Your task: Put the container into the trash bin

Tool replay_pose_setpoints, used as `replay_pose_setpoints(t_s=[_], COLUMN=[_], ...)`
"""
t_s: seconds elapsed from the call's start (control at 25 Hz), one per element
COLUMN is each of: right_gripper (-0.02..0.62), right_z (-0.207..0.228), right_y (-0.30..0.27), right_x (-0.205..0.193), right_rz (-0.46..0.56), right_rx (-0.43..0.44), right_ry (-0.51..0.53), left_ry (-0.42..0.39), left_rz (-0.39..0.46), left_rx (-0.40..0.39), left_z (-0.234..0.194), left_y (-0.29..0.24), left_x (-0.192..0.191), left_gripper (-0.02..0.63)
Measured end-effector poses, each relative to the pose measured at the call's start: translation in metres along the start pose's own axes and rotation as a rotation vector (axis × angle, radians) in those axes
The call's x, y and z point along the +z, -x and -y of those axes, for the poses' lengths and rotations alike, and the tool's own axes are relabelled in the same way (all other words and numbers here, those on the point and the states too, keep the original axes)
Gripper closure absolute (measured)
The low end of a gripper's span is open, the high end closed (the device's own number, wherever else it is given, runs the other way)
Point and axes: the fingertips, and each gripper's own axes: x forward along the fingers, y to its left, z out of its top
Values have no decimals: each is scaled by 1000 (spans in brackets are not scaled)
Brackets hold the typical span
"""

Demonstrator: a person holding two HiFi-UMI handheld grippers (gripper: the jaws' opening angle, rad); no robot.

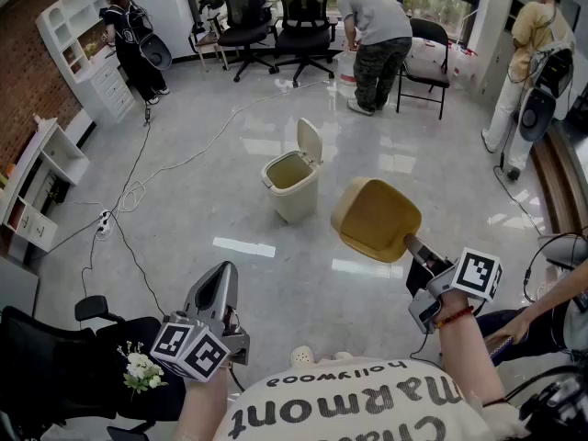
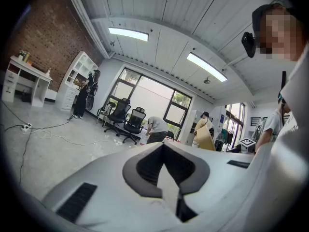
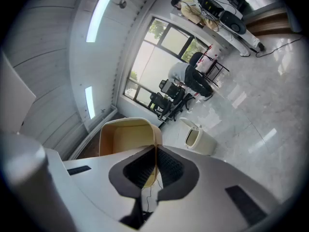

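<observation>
Head, right gripper views: same bin (image 1: 292, 184)

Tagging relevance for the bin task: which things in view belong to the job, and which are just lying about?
Job:
- container, clamped in the right gripper jaws
- trash bin, lid up
- left gripper, jaws together, empty

Lying about:
- office chairs
- power strip with its cable
- flowers
- white shelves

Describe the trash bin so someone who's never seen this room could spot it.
Find the middle of the glossy floor, in front of the two black office chairs. The trash bin stands there alone. It's the only cream box standing on the floor, its flip lid raised.
</observation>
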Motion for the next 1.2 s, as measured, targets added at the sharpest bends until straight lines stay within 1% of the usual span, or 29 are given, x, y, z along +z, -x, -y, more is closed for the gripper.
replay_pose_setpoints(t_s=[0.12,0.36,0.6,0.76,0.92,1.04,1.2], right_gripper=[583,583,583,583,583,583,583], right_z=[-2,-9,-17,-23,-35,-32,-31], right_y=[-1,-2,-16,-23,-40,-46,-59], right_x=[-6,-1,-26,-24,-50,-67,-58], right_rz=[-2,-14,-2,-1,21,29,32], right_rx=[4,3,0,22,60,21,19], right_ry=[7,7,1,-26,-34,-37,-58], left_ry=[0,9,8,8,0,1,9], left_rz=[1,1,-2,-10,-9,-8,-6], left_rx=[-3,3,-11,-21,-51,-55,-58], left_z=[-3,0,-22,-21,-42,-59,-65], left_y=[5,4,21,20,31,39,35], left_x=[-1,6,6,11,9,3,3], left_gripper=[588,588,588,588,588,588,588])
